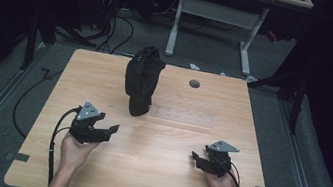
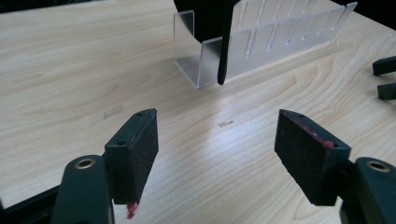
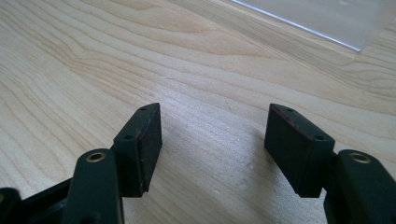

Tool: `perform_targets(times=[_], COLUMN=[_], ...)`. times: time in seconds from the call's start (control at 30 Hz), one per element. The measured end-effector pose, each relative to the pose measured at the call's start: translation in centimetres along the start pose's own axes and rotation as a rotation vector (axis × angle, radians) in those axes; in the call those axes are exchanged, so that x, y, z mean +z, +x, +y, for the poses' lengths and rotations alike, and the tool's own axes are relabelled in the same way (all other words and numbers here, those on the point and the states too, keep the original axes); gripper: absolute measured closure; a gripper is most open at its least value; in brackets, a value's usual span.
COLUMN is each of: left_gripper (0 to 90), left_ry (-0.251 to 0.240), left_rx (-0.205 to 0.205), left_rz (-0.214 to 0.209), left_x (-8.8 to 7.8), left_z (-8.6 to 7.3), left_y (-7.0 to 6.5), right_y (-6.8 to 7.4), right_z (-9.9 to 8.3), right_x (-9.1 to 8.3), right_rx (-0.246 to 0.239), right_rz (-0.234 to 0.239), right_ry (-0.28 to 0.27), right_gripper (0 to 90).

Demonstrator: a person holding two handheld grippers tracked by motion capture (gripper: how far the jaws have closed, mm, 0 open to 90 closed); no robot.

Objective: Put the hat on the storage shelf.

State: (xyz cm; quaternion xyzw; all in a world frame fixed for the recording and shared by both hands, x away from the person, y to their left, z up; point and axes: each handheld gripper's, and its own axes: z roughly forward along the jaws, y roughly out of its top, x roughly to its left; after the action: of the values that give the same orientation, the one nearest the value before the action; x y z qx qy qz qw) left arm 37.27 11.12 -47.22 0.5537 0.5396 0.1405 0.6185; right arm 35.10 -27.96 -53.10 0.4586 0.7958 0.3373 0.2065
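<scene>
**Two open grippers before a clear rack holding a dark cloth**

We see a wooden table (image 1: 152, 172) from above. Near its far middle stands a clear plastic rack (image 1: 181, 115), long and low, split by thin dividers into a row of slots. A black cloth (image 1: 141, 82) stands bunched up in the rack's left end, rising well above it. In the left gripper view the same rack (image 2: 261, 42) shows an open end wall, with the cloth (image 2: 210, 18) filling the first slot and a thin dark strip of it hanging down over the front wall. The other slots look empty.

Our left gripper (image 1: 110, 130) sits near the table's front left, jaws wide apart with nothing between them, pointing toward the rack. Our right gripper (image 1: 196, 157) sits at front right, jaws also wide and empty.

The cloth's top is cut off in the left gripper view. From above the rack is faint and hard to trace. In the right gripper view a corner of the rack (image 3: 327, 18) shows at the top edge
</scene>
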Motion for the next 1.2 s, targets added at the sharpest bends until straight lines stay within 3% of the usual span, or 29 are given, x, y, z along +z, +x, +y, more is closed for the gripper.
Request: perform_targets(times=[0.27, 0.87, 1.2], left_gripper=[31.5, 32.4, 32.1], left_ry=[-0.014, 0.020, 0.053], left_rx=[-0.019, -0.051, -0.013], left_rz=[0.013, 0.051, 0.077], left_x=[-0.5, -0.3, 0.2], left_z=[-1.3, -4.3, -5.8], left_y=[0.7, 1.8, 1.7], right_y=[0.0, 0.0, 0.0], right_z=[0.0, 0.0, 0.0], right_x=[0.0, 0.0, 0.0], right_rx=[0.000, 0.001, 0.001], right_rz=[0.000, 0.000, -0.002], right_ry=[0.000, 0.000, 0.000], right_gripper=[36.9, 36.9, 36.8])
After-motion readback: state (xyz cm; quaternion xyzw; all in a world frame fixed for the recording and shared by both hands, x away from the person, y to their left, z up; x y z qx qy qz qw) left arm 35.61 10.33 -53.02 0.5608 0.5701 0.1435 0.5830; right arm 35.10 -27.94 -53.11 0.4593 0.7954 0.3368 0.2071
